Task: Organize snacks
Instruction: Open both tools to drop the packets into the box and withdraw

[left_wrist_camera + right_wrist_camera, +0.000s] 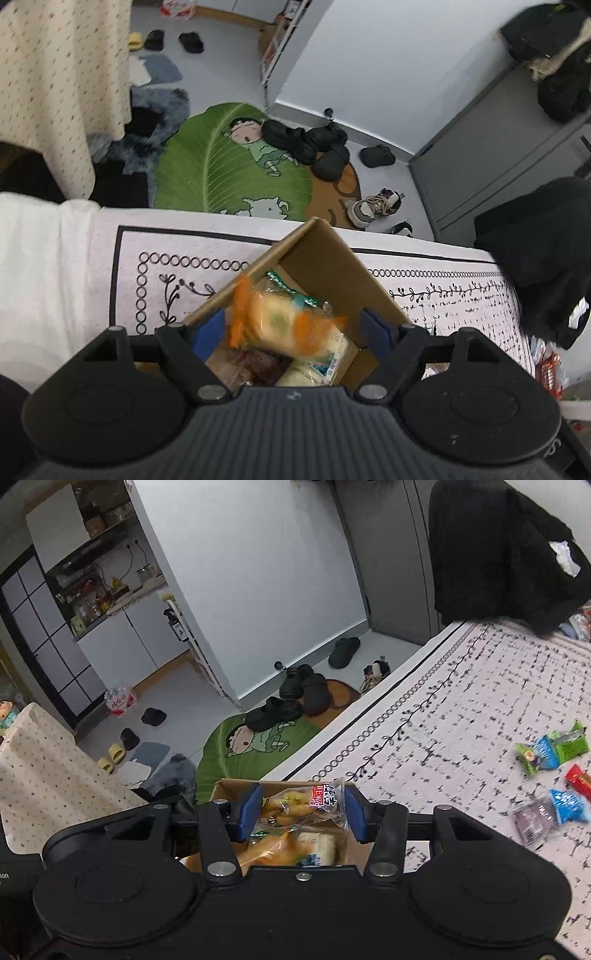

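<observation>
Now an orange-ended snack packet [280, 325], blurred, is seen between the wide-spread pads of the left gripper [295, 328], untouched by them, over the cardboard box [332, 254] on the patterned cloth [177, 266]. A clear packet [306, 803] is clamped in the right gripper [301, 810] above the same box; loose snacks [550, 753] are scattered far right.

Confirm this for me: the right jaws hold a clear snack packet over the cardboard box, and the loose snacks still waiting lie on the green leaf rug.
Not quite. The loose snacks lie on the white patterned cloth, not the leaf rug, as the right wrist view shows. The rest stands: the right gripper holds a clear packet over the cardboard box.
</observation>
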Motion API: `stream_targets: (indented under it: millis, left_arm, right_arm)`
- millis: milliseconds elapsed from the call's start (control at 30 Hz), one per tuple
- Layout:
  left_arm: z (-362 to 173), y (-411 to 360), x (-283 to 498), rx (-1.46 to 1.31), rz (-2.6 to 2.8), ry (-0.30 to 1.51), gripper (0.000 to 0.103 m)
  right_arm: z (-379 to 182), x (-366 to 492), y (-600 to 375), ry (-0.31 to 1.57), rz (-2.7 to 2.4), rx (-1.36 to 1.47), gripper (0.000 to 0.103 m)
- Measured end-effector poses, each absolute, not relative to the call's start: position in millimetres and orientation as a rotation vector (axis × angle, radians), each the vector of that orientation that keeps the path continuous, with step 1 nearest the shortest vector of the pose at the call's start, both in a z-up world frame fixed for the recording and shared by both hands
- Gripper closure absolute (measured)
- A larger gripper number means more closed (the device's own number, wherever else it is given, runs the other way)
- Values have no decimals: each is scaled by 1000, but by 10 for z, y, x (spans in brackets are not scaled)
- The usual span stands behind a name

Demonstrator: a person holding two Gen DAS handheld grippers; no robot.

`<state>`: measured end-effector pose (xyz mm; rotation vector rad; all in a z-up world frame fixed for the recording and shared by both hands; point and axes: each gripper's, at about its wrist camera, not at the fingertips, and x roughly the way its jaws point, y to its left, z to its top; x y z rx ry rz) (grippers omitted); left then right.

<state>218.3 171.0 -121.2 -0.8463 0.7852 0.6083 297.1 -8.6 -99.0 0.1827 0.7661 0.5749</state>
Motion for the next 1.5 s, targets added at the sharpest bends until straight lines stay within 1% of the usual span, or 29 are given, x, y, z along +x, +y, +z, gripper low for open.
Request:
stream_targets:
  millis: [167, 267, 333, 400, 533, 700, 800, 967, 1100, 1300, 1500]
  left_arm:
    - [-1233, 1788, 2136, -890, 611, 785, 23]
    - [-1219, 1805, 2118, -911, 609, 776, 22]
    - [-1208, 1808, 2113, -922, 606, 768, 21]
    - [-1200, 1803, 2113, -923, 607, 761, 20]
    - [-1202, 1758, 2139, -916, 600, 766, 19]
    - [-1193, 1640, 2187, -887, 565, 776, 18]
    - [-1175, 1559, 2214, -847, 562, 783, 13]
    - [-1143, 1421, 2258, -801, 553, 796, 10]
    - [-1110, 1259, 2310, -740, 539, 808, 8]
    - [-1053, 1004, 2353, -679, 486, 788, 0]
    - [-1057, 828, 2389, -626, 462, 783, 0]
  right_arm:
    - [-1023, 2990, -70, 788, 584, 211, 55]
    - [-1013, 2998, -84, 800, 603, 234, 52]
    - [-1000, 2997, -103, 803, 608, 235, 45]
    - [-994, 2995, -136, 799, 605, 235, 40]
    - [-987, 2985, -268, 790, 578, 226, 36]
    - [-1028, 2996, -499, 798, 535, 245, 35]
    - [-1040, 2993, -629, 800, 517, 254, 35]
    - [-1033, 2994, -834, 793, 497, 248, 34]
    - [-1026, 2988, -1035, 779, 480, 242, 31]
    - [-1078, 2994, -1362, 776, 441, 253, 31]
    - [-1133, 2987, -1713, 768, 399, 273, 30]
